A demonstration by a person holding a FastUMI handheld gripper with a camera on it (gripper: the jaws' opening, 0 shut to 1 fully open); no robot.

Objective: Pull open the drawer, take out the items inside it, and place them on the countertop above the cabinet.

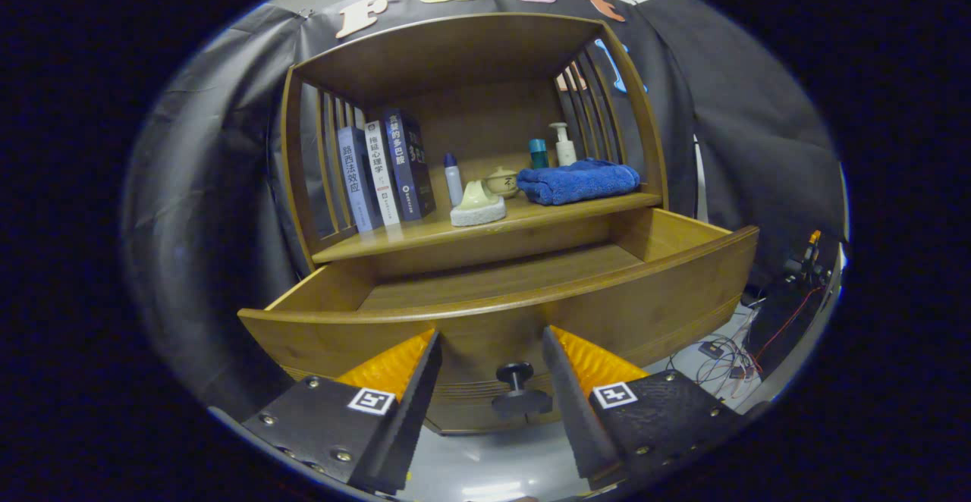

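Drawer drawn out; gripper (491, 381) open, its fingers either side of the knob (516, 390).

The wooden drawer (531, 312) projects well forward of the cabinet, and the visible part of its floor looks bare; its near portion is hidden behind the drawer front. The black knob sits between the spread fingers, touched by neither. To proceed well, the gripper should rise above the front edge and look down inside before reaching. The counter (485, 233) above already carries books (387, 172), a small bottle (453, 180), a sponge (478, 205) and a blue towel (580, 180); its front edge seems the freest place.
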